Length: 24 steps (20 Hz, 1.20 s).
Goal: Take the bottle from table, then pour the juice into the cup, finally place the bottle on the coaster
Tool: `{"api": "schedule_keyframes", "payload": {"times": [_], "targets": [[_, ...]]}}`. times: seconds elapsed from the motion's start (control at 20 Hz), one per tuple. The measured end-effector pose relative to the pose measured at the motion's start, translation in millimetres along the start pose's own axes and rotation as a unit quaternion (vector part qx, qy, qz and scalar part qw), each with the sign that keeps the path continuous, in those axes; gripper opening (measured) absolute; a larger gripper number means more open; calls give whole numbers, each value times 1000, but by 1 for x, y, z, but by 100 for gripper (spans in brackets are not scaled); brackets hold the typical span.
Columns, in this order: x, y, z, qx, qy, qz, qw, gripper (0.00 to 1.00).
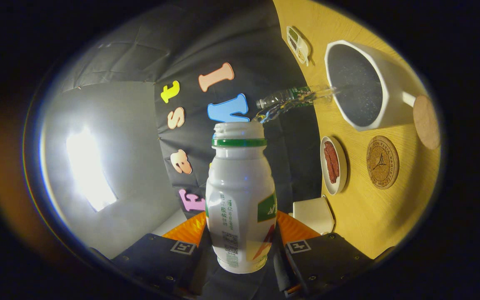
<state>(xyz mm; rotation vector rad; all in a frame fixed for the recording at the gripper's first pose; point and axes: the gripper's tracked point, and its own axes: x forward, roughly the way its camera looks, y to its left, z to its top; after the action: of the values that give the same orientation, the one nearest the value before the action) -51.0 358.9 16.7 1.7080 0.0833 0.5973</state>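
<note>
Gripper point(240, 246) clamps the white bottle point(240, 196) between both fingers, tipped sideways toward the cup point(394, 93) — pouring looks under way; next, righting it for the cork coaster point(382, 162) just beside

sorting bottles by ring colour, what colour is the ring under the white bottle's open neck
Green, clearest in the gripper view: a green ring on the white plastic bottle, which the jaws hold.

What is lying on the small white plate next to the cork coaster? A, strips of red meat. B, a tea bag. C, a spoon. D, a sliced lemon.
A: the small white plate, beside the cork coaster, holds reddish-brown strips of meat, while the gripper holds the white bottle between its fingers.
</note>
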Motion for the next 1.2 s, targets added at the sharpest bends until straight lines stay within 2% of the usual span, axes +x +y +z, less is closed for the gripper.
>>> {"api": "schedule_keyframes", "payload": {"times": [1.2], "targets": [[-8, -3, -1, 19, 0, -17, 1000, 65]]}}
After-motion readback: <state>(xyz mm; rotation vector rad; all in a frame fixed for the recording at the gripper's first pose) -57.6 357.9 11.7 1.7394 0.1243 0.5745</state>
